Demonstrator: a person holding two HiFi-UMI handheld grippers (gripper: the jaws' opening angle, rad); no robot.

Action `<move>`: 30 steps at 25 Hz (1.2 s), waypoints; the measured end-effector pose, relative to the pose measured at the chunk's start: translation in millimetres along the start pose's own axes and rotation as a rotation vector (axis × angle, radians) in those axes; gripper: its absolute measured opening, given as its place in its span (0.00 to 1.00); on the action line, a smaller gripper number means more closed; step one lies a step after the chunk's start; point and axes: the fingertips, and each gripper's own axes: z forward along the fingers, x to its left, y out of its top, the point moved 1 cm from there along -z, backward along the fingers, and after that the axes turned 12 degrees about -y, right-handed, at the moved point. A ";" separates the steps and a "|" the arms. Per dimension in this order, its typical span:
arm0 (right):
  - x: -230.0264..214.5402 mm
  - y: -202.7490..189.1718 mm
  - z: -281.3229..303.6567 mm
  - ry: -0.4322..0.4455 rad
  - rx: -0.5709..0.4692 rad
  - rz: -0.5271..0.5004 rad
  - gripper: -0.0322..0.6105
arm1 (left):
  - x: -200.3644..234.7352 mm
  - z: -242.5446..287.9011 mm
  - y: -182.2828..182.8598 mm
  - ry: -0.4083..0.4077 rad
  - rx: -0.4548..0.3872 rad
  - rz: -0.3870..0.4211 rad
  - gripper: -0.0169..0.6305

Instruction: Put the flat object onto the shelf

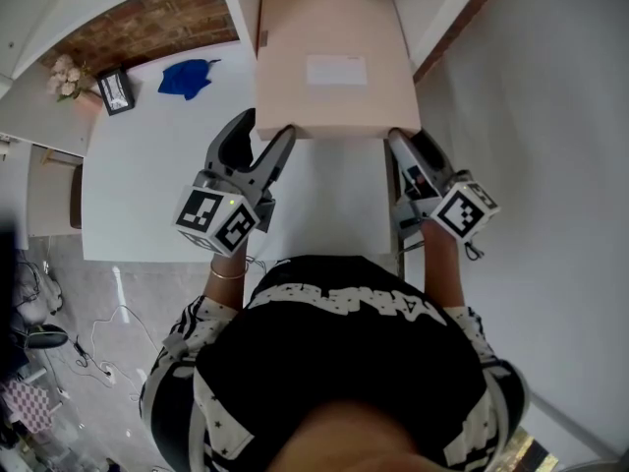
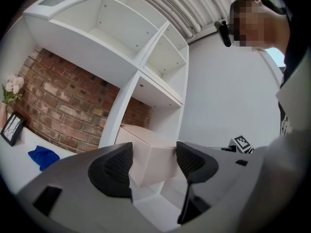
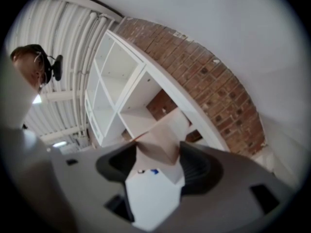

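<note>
- Box (image 1: 332, 57) is gripped at both near corners: the left gripper (image 1: 265, 138) is clamped on the left one, the right gripper (image 1: 411, 141) on the right.
- It's pushed partway into a shelf (image 1: 239, 8) cubby, near edge left sticking out.
- Flat pale-pink cardboard, with a white label (image 1: 336, 70) stuck on top.

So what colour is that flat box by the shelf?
The box is pale pinkish-beige with a white label. It shows best in the head view.
</note>
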 end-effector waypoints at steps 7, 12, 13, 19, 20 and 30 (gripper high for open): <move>-6.9 2.2 10.4 -0.028 0.004 0.002 0.51 | 10.6 7.3 0.8 0.002 0.008 -0.003 0.50; -6.0 4.4 17.7 -0.030 0.005 -0.005 0.51 | 17.6 11.7 0.7 0.004 0.007 -0.008 0.50; -6.2 4.7 19.0 -0.034 0.005 -0.007 0.51 | 19.1 12.4 0.4 0.004 0.006 -0.010 0.50; -8.4 7.0 27.4 -0.048 0.004 0.006 0.51 | 28.0 17.3 1.5 0.008 0.007 -0.018 0.50; -10.9 7.0 29.0 -0.054 0.000 0.015 0.51 | 29.9 18.6 1.5 0.009 0.009 -0.018 0.50; -11.0 11.6 38.3 -0.065 0.003 -0.006 0.51 | 38.1 25.4 2.9 0.013 0.011 -0.022 0.50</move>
